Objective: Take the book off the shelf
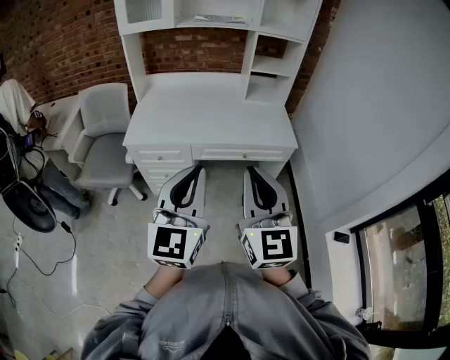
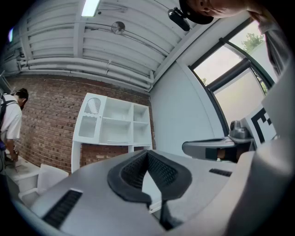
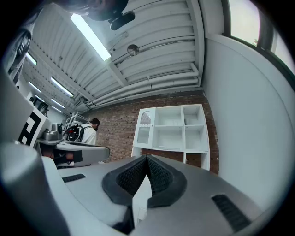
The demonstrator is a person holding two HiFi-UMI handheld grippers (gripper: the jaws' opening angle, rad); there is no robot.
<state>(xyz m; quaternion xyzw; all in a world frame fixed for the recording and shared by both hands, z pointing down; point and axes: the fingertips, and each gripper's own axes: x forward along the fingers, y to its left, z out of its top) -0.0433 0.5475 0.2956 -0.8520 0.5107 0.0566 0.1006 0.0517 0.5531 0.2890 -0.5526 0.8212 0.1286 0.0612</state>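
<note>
In the head view we hold the left claw (image 1: 193,171) and right claw (image 1: 252,172) side by side, short of the white table (image 1: 211,112). The book (image 1: 220,19) lies flat on the shelf (image 1: 295,17) above it. The left gripper view shows its jaws clenched on nothing, and the right gripper view shows the same.

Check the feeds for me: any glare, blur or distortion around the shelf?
Head view: evenly lit and sharp, the shelf skewed by the wide lens near the top edge. Left gripper view: fisheye with dark corners, window washed out, shelf small but clear. Right gripper view: ceiling light blown out, shelf readable.
</note>
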